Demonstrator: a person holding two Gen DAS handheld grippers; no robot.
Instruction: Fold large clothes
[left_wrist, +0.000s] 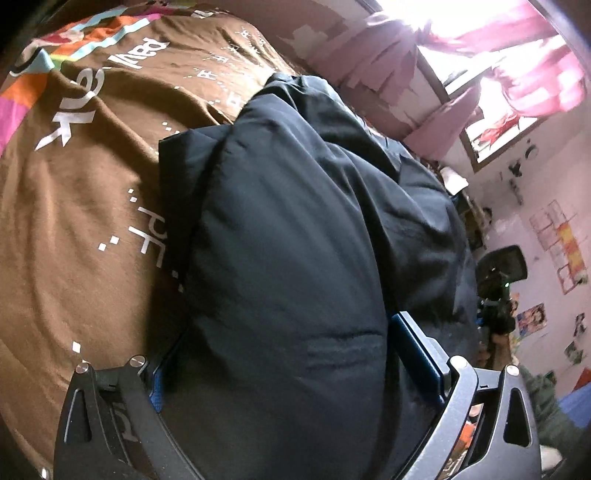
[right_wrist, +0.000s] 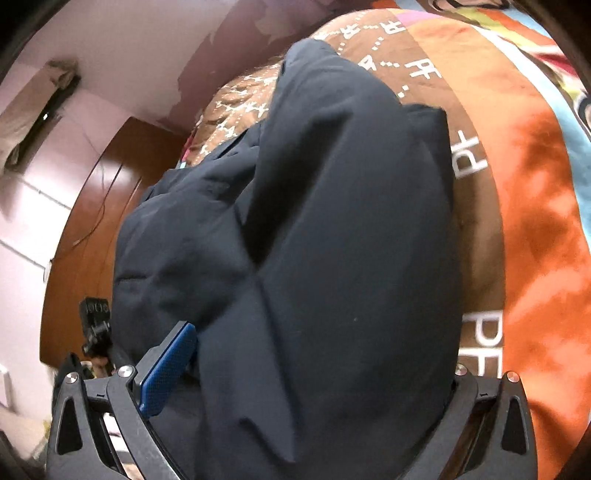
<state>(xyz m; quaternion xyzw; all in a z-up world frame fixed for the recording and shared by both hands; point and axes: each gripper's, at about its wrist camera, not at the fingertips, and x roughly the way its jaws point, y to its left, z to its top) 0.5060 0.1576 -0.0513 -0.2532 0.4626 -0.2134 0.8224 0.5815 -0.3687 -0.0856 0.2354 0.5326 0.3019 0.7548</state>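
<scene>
A big dark navy padded jacket (left_wrist: 295, 240) lies bunched on a brown printed bedspread (left_wrist: 74, 221). My left gripper (left_wrist: 291, 362) has its jaws wide apart with a thick fold of the jacket filling the gap; one blue pad (left_wrist: 417, 350) shows on the right, the other is mostly hidden. In the right wrist view the jacket (right_wrist: 332, 240) likewise fills the space between the jaws of my right gripper (right_wrist: 314, 373); a blue pad (right_wrist: 166, 373) shows on the left, the right finger is hidden by cloth. I cannot tell whether either gripper pinches the cloth.
The bedspread (right_wrist: 535, 221) has orange, pink and light blue patches. A pink wall with posters (left_wrist: 561, 247) and a bright window with pink curtains (left_wrist: 517, 55) are at the right. A wooden headboard (right_wrist: 92, 221) and a black camera mount (right_wrist: 96, 325) stand at the left.
</scene>
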